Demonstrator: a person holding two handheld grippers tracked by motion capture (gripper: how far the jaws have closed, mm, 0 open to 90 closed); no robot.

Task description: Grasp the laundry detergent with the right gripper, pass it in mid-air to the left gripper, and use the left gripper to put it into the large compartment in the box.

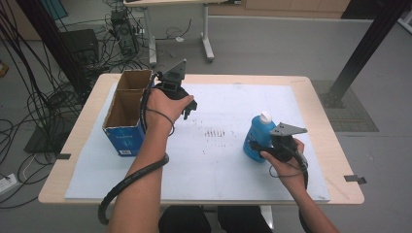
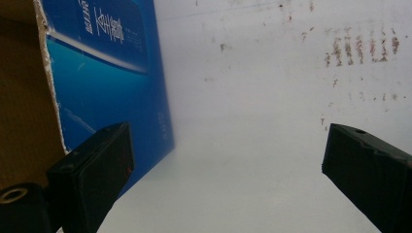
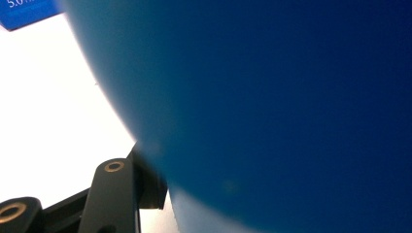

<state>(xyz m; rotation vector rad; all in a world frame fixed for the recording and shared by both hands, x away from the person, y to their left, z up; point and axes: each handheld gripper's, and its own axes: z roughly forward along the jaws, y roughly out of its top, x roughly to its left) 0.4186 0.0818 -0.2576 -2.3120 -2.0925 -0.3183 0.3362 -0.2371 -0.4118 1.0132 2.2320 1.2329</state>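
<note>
Blue bottle (image 1: pixel 256 137) stands on the surface's (image 1: pixel 218 165) right side, your right tongs (image 1: pixel 257 149) clamped on it. Grasp step looks done; next, lift it steadily toward the cardboard box (image 1: pixel 127 110), where your left tongs (image 1: pixel 190 108) wait apart.

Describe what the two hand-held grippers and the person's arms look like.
Both the left gripper and the right gripper are black, each topped by a grey three-cornered plate. A black ribbed cable trails from the left one along the forearm; a thin black cord loops at each wrist. The jaws are blocky and black, with brass-ringed holes near their base. Forearms are bare, no sleeves.
</note>
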